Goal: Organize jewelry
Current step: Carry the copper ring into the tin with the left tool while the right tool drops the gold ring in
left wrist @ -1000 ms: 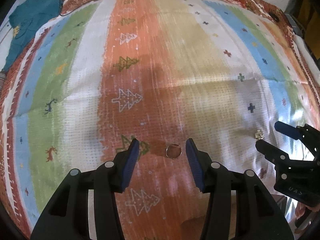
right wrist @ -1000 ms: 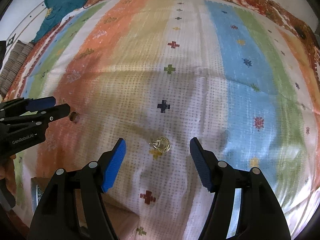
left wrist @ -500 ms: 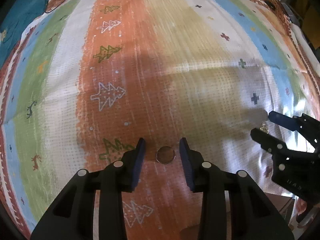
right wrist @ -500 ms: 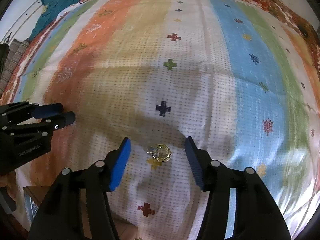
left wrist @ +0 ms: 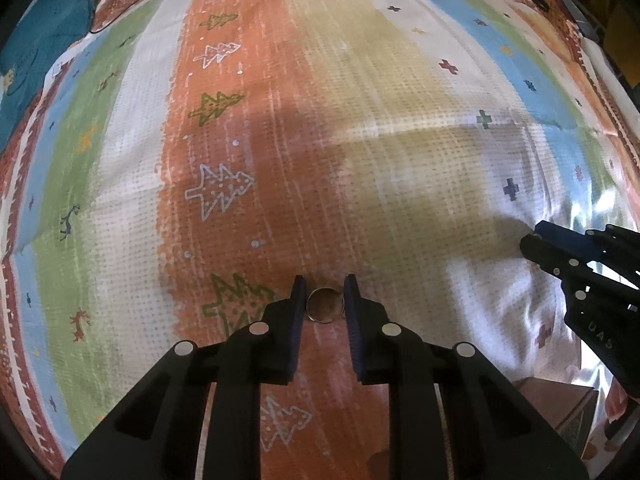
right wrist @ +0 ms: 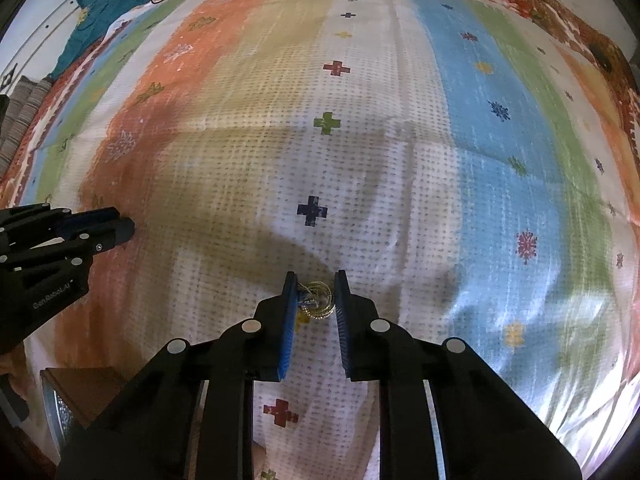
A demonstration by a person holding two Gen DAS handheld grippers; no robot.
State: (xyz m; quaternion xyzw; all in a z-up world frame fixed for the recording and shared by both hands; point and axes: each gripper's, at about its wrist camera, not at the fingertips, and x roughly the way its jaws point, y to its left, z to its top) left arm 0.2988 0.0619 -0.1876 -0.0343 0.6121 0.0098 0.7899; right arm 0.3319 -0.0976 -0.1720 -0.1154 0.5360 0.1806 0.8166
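Observation:
A plain metal ring [left wrist: 325, 305] lies on the orange stripe of the bedspread, right between the blue pads of my left gripper [left wrist: 324, 294], which has closed in on both sides of it. A gold ornate ring [right wrist: 318, 299] lies on the white stripe, between the pads of my right gripper [right wrist: 316, 288], which touch or nearly touch it. The right gripper also shows at the right edge of the left wrist view [left wrist: 560, 252]. The left gripper shows at the left edge of the right wrist view [right wrist: 100, 228].
The striped bedspread [left wrist: 360, 100] covers the whole surface. A teal cloth [left wrist: 36, 40] lies at the far left corner. A brown box corner [right wrist: 80, 388] sits near the front edge between the grippers.
Both grippers have lowered toward the cloth and narrowed from wide open to closed against their rings. The rings have not moved.

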